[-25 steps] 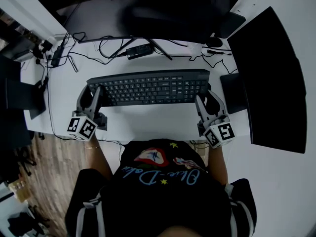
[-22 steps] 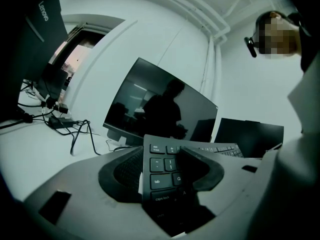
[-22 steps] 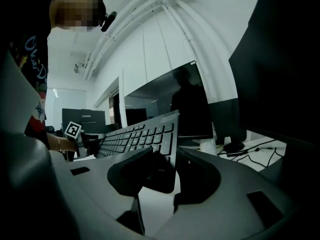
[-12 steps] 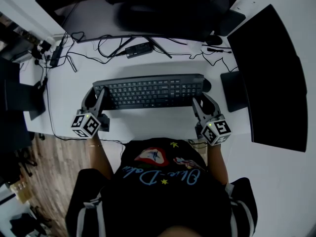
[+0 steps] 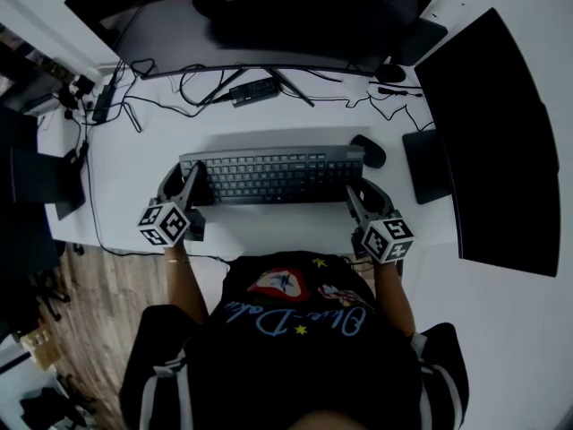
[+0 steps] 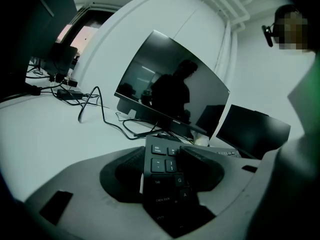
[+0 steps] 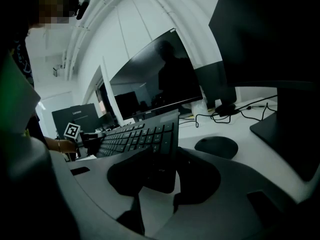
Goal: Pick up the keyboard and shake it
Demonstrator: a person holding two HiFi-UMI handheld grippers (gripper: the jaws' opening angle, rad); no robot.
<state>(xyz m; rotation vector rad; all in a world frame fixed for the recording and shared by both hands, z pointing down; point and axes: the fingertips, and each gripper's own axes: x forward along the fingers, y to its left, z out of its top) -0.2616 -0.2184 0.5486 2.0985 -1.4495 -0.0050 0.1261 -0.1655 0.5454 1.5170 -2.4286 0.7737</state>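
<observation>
Left gripper (image 5: 182, 183): I have it clamped on the left end of the keyboard (image 5: 273, 173). One pad sits on the key face by the tab and caps lock keys, and the other sits under the case.
Right gripper (image 5: 362, 192): its jaws are closed to a middling gap on the keyboard's right end, and they also pinch it through its thickness.
Keyboard position: it spans crosswise between my two grippers, keys up, low over the white desk (image 5: 269, 227) and in front of the big monitor (image 5: 269, 16). I cannot tell whether its underside touches the desk.
Reason for the end grips: a long, thin board would twist or swing from one hand, so I think holding both ends keeps it level and lets me control a shake.
Reason for pinching across the thickness: the flat faces give the pads a broad area to grip, though pressing on the keycaps may feel slightly springy.
Mouse (image 5: 369, 150): it lies just beyond the keyboard's far right corner, close but apart.
Cables (image 5: 192, 83): they lie farther back on the desk, under the monitor, well clear of my hands.
Stage: I judge the pick-up done and the shaking under way.
Risk: a hard shake could work one end loose, or knock the mouse.
</observation>
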